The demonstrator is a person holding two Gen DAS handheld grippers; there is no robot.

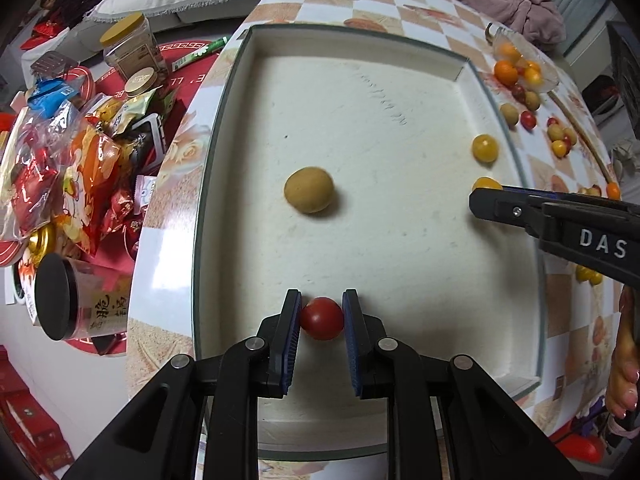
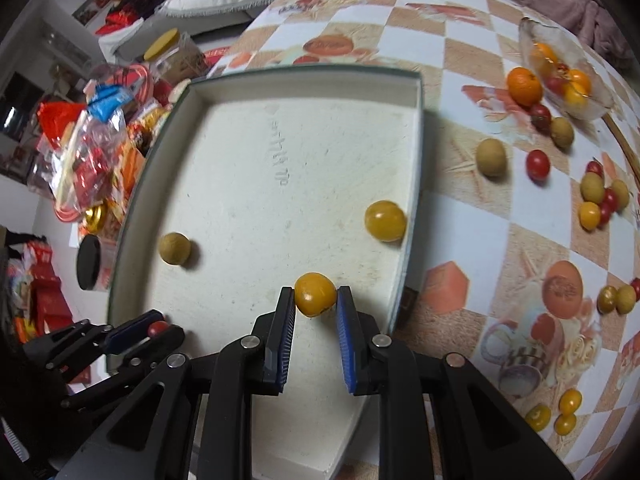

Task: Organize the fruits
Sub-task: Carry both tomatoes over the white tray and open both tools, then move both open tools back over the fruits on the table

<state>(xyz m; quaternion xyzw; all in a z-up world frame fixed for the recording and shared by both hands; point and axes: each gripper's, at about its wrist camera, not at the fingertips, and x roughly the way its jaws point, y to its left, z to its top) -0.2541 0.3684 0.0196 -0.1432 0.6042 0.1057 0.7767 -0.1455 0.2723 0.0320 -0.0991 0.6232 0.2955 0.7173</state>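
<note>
A white tray [image 1: 256,80] with a grey rim lies on the checkered table; it also shows in the right wrist view [image 2: 200,96]. My left gripper [image 1: 321,308] is shut on a red cherry tomato [image 1: 322,318] over the tray's near edge. My right gripper [image 2: 313,300] is shut on a yellow tomato [image 2: 315,294] above the tray's right side. A tan longan [image 1: 308,189] and another yellow tomato [image 1: 485,147] lie loose in the tray. The right gripper's finger [image 1: 496,205] reaches in from the right in the left wrist view.
Loose fruits [image 2: 600,196] are scattered on the table right of the tray, with an orange [image 2: 524,85] beside a glass bowl [image 2: 568,68] of fruits. Snack packets [image 1: 68,160] and jars [image 1: 132,46] crowd the left side.
</note>
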